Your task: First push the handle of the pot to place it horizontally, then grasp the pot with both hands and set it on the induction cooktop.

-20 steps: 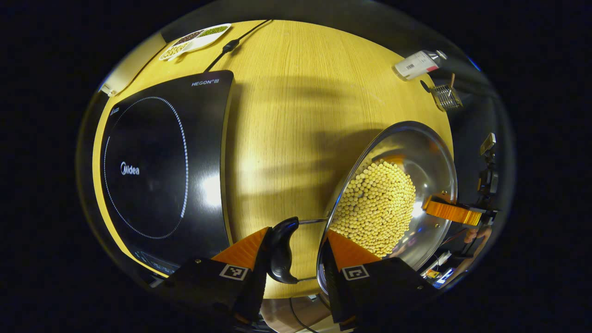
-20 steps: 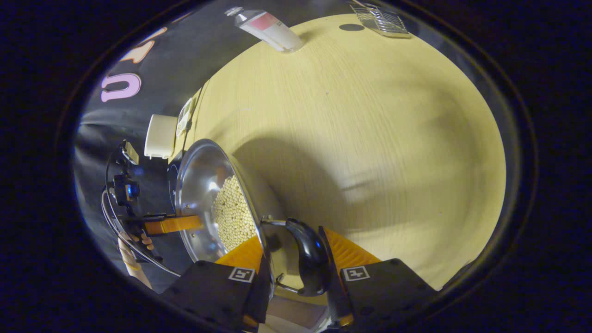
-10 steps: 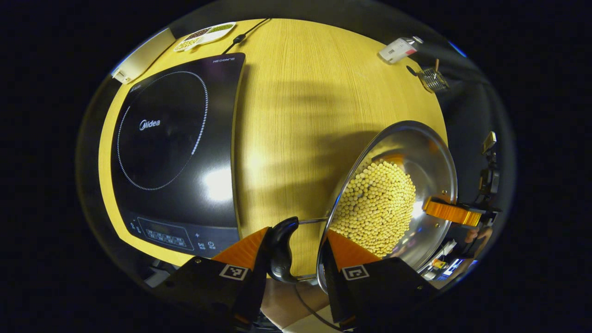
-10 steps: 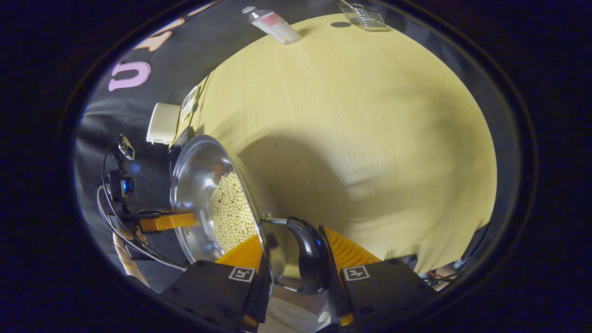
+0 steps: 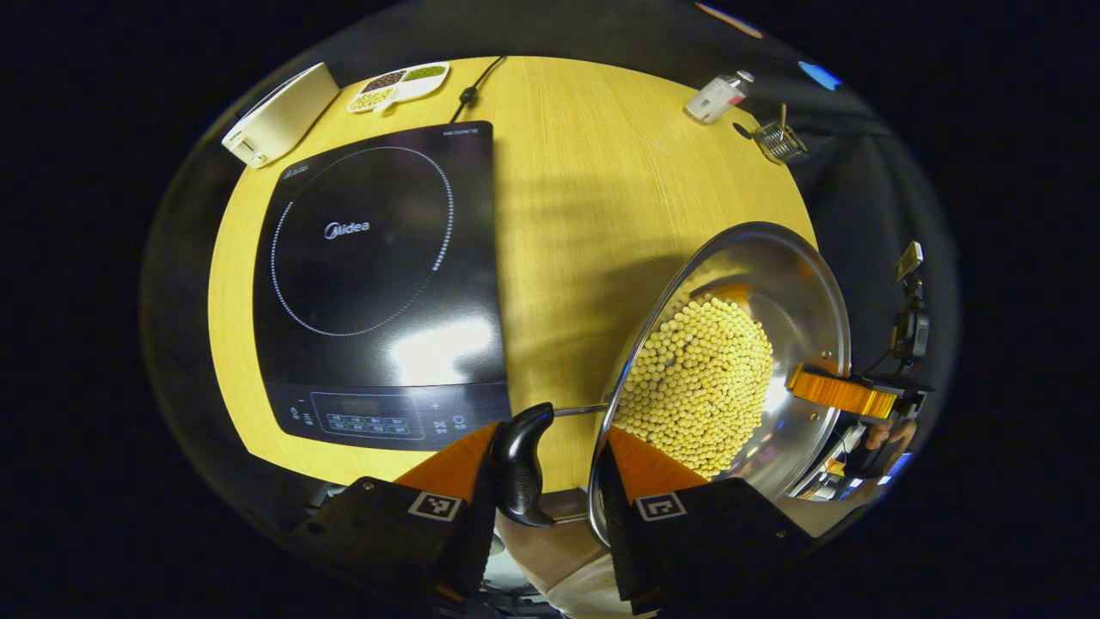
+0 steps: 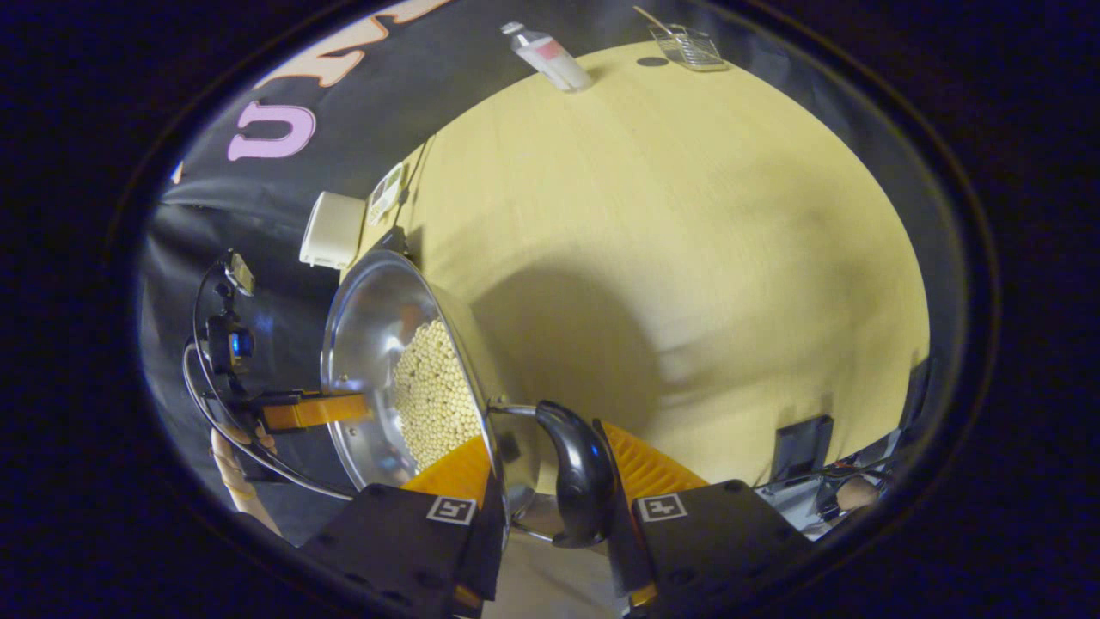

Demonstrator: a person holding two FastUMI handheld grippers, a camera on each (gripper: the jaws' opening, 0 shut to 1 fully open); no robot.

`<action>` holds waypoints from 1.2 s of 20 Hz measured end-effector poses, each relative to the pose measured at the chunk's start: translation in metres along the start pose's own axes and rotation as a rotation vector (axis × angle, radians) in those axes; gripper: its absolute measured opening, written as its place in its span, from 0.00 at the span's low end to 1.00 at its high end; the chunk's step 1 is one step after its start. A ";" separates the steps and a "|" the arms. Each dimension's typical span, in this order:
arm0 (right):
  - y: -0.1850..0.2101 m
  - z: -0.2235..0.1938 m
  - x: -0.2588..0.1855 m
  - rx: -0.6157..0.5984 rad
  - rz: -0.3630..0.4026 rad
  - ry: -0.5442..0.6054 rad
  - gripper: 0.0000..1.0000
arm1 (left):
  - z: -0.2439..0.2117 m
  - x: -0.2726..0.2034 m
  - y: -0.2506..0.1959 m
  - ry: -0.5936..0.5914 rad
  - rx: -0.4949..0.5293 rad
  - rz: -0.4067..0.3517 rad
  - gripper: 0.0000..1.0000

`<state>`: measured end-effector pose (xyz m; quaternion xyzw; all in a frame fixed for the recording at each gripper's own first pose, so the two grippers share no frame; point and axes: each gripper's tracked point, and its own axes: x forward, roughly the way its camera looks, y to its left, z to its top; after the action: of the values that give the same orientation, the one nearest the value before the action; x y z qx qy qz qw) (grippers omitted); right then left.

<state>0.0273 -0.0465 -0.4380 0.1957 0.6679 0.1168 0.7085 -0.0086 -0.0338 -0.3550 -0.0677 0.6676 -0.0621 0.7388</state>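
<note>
There was one steel pot (image 5: 778,284) heaped with pale beans (image 5: 700,387), one black cooktop (image 5: 378,284), two black side handles on the pot, and two grippers. In the left gripper view the left gripper (image 5: 550,468) was pinched across one handle (image 5: 520,464) and the pot's rim, with the pot held above the wooden table (image 5: 584,198), to the right of the cooktop and not on it. In the right gripper view the right gripper (image 6: 541,481) was likewise clamped on the opposite handle (image 6: 580,473) and rim, the pot lying to its left.
</note>
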 end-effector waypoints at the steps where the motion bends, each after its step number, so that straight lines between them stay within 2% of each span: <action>1: 0.010 -0.002 0.002 0.003 0.001 -0.009 0.53 | 0.000 -0.005 0.008 -0.005 0.007 -0.003 0.59; 3: 0.030 -0.010 0.008 0.007 0.002 -0.024 0.53 | 0.001 -0.012 0.028 -0.013 0.023 -0.007 0.57; 5: 0.055 -0.019 0.013 0.018 -0.004 -0.030 0.53 | 0.001 -0.020 0.052 -0.020 0.037 -0.010 0.59; 7: 0.082 -0.028 0.019 0.026 -0.009 -0.032 0.49 | -0.001 -0.028 0.078 -0.029 0.043 -0.022 0.59; 8: 0.097 -0.033 0.024 0.026 -0.013 -0.031 0.53 | -0.002 -0.031 0.092 -0.032 0.046 -0.029 0.60; 12: 0.147 -0.043 0.046 0.016 -0.055 -0.053 0.53 | -0.002 -0.037 0.150 -0.041 0.043 -0.050 0.59; 13: 0.159 -0.042 0.052 0.015 -0.062 -0.061 0.47 | -0.002 -0.038 0.163 -0.047 0.042 -0.056 0.59; 19: 0.217 -0.024 0.087 -0.008 -0.073 -0.112 0.47 | 0.023 -0.044 0.227 -0.117 0.050 -0.063 0.58; 20: 0.223 -0.019 0.094 -0.011 -0.070 -0.119 0.59 | 0.030 -0.043 0.235 -0.129 0.050 -0.061 0.59; 21: 0.229 -0.013 0.100 -0.012 -0.066 -0.122 0.47 | 0.035 -0.043 0.241 -0.142 0.051 -0.059 0.59; 24: 0.243 -0.002 0.116 -0.011 -0.059 -0.133 0.47 | 0.054 -0.041 0.259 -0.185 0.059 -0.043 0.59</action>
<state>0.0578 0.2207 -0.4371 0.1795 0.6243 0.0864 0.7554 0.0409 0.2296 -0.3572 -0.0657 0.5928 -0.0909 0.7975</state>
